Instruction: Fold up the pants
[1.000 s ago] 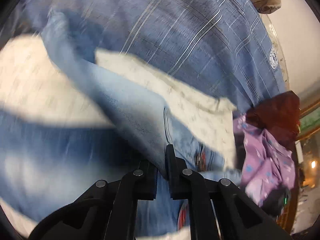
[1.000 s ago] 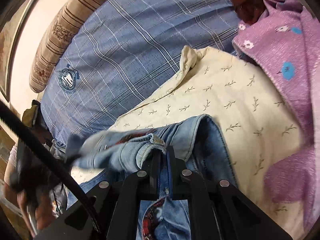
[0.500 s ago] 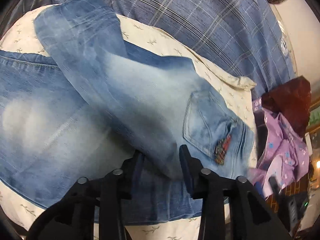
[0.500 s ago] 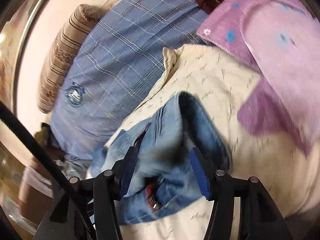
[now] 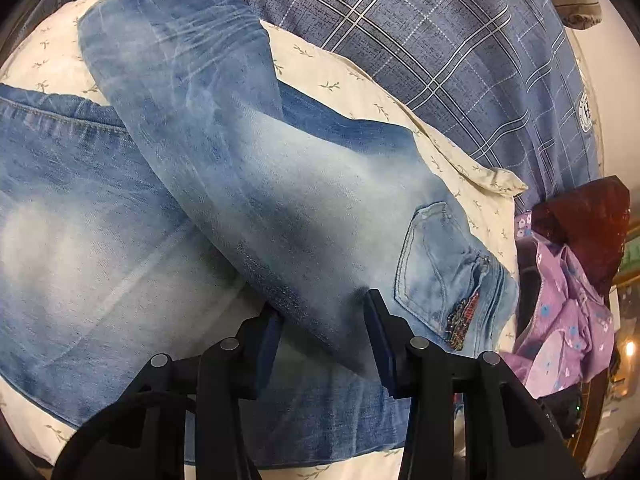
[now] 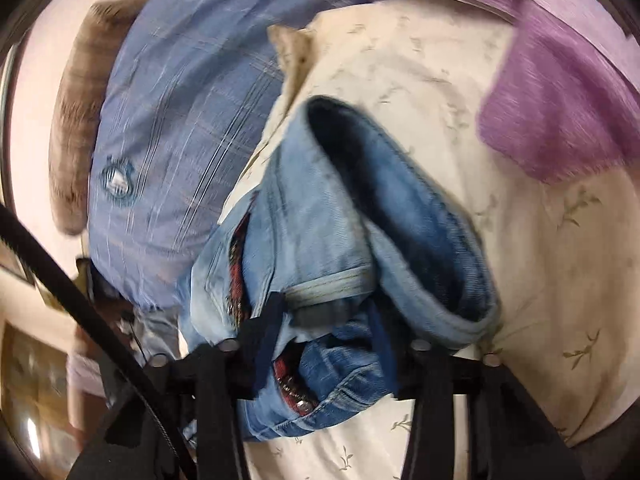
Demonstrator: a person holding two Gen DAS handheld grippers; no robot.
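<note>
Cream leaf-print bedding [image 5: 360,92] over a blue plaid cover [image 5: 460,60] is carrying the jeans [image 5: 256,184], now lying with one half folded across the other, pocket at the near right. Both tongs were pinching denim a second ago; the left tongs [image 5: 324,320] have just been opening and are standing spread, the fold's edge loose between them. The right tongs [image 6: 328,320], after spreading, are narrowing again around the waistband, so this fold looks laid. Blur is hiding whether their pads are touching cloth
</note>
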